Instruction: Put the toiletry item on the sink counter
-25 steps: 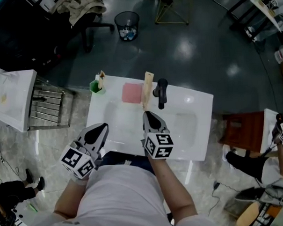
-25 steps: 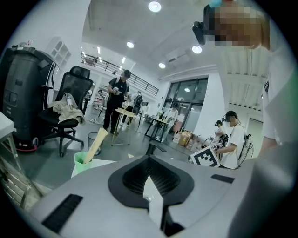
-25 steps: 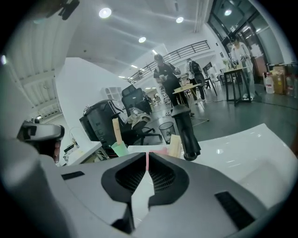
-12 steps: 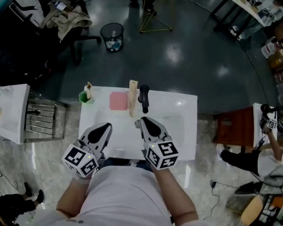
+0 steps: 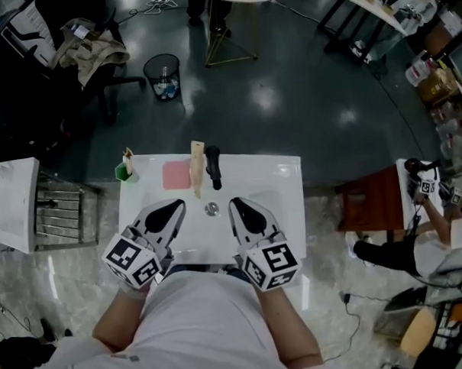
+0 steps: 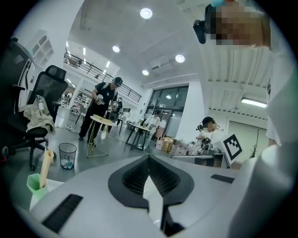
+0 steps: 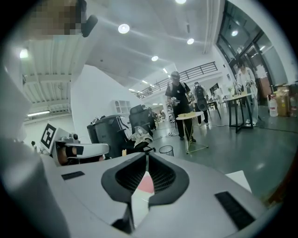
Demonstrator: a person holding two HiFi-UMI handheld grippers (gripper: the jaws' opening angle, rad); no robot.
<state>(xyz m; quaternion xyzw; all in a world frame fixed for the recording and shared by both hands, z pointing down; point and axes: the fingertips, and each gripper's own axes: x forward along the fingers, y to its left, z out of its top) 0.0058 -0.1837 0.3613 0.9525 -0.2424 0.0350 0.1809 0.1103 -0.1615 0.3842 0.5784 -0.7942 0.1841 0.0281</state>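
A tan tube point(image 5: 197, 168) lies on the white sink counter point(image 5: 280, 178), between a pink pad point(image 5: 175, 175) and the black faucet point(image 5: 213, 166). Both grippers hang over the counter's near edge, well short of the tube. My left gripper point(image 5: 173, 206) point(image 6: 149, 157) is shut with nothing in it. The right gripper point(image 5: 236, 203) point(image 7: 147, 155) is also shut and holds nothing; the pink pad point(image 7: 145, 185) shows behind its closed jaws.
A green cup point(image 5: 124, 173) point(image 6: 35, 182) with a stick-like item stands at the counter's back left corner. The drain point(image 5: 211, 210) sits in the basin between the grippers. A metal rack point(image 5: 58, 214) stands left of the sink, a bin point(image 5: 161, 74) beyond it, and a person point(image 5: 417, 248) at the right.
Both grippers have drawn back from the tube toward the person and risen. The right gripper's tip was at the tube's near end a second ago. The tube stays on the counter.
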